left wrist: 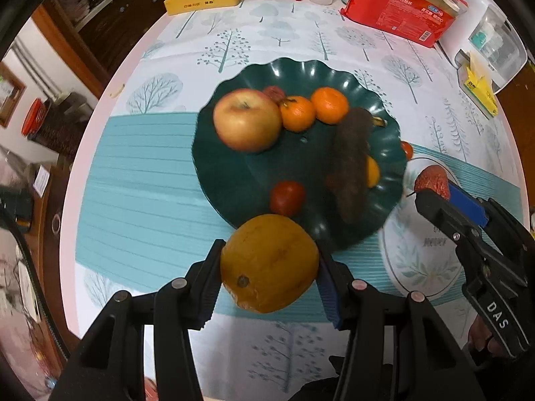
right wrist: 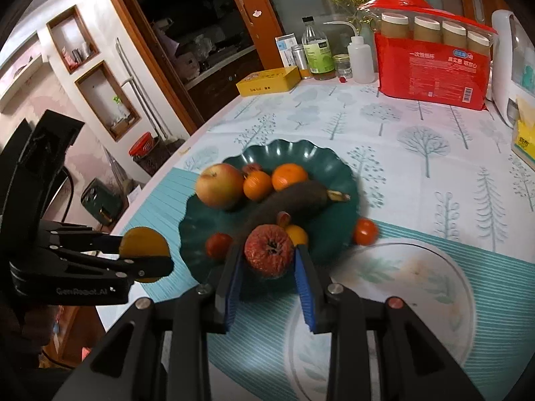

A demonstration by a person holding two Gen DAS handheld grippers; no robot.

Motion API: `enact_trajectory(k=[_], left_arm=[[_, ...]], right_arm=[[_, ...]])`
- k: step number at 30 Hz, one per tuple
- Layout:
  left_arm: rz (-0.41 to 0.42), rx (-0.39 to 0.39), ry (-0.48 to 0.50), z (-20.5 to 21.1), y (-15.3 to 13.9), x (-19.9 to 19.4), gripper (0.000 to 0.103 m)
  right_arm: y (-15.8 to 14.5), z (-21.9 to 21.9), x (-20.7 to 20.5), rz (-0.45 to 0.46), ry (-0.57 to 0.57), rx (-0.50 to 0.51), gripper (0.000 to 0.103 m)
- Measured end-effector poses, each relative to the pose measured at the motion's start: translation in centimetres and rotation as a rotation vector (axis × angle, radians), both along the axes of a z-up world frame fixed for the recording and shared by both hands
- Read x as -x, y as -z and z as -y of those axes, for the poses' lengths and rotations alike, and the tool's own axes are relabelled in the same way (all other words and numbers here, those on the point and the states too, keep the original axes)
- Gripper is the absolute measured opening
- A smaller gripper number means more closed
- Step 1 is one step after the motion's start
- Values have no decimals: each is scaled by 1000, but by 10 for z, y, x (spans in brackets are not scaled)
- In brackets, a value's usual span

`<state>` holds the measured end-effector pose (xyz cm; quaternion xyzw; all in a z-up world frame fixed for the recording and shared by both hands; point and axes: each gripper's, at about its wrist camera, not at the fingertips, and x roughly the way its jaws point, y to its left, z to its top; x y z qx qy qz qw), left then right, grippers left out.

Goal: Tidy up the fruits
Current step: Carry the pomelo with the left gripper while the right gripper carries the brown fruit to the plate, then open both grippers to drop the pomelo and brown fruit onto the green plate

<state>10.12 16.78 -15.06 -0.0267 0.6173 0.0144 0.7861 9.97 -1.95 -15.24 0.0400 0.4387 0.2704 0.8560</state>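
Left gripper [left wrist: 269,277]: jaws clamped on a yellow-orange citrus [left wrist: 269,277], blue pads pressed to both flanks, stem scar facing the camera. The fruit is held clear of the tabletop [left wrist: 140,220], just off the near rim of the green plate [left wrist: 234,180].

Right gripper [right wrist: 269,255]: jaws closed on a wrinkled red fruit [right wrist: 269,255], calyx up. It sits above the near edge of the green plate, toward the side where the white patterned plate [right wrist: 418,277] lies; the white plate touches or slightly underlaps the green one, I cannot tell which.

On the green plate: an apple [left wrist: 247,123] at the far left, two mandarins [left wrist: 297,113] just beside it, a small red fruit behind them, a dark overripe banana [left wrist: 351,163] lying across the right half with a yellow fruit tucked against it, and a small tomato [left wrist: 287,197] near the front rim. Another tomato [right wrist: 365,231] rests on the tabletop just off the plate's right edge.

Judgement: transport step, both fruits in hand, neither yet set down. Destination uncertain; either the green plate or the white one. If the green plate, the open patch between apple and tomato suits the citrus. Next move calls for lowering until the fruit bears on a surface before parting the jaws, since both fruits are round and liable to roll. The wrinkled fruit looks soft; ease pressure gently.
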Motion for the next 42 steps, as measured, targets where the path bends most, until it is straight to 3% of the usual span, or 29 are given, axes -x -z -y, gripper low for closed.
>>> enact_trajectory(k=[12,25,29,31,42], left_arm=[[44,70,124,-30,17,-29,50],[57,147,144,-46,37,-40,50],[91,173,141,-49,33,-41,66],[111,170,148,-47,29,-40,66],[127,189,158,-38,17,-27,74]], right_arm=[[8,-47,-11,9,49,-37,31],[15,-72,-18,5,66,-5,31],[16,-71,-19,2,80,6,36],[15,-69,-19,4,93,6,43],[5,-43,-7,18,174,15,44]])
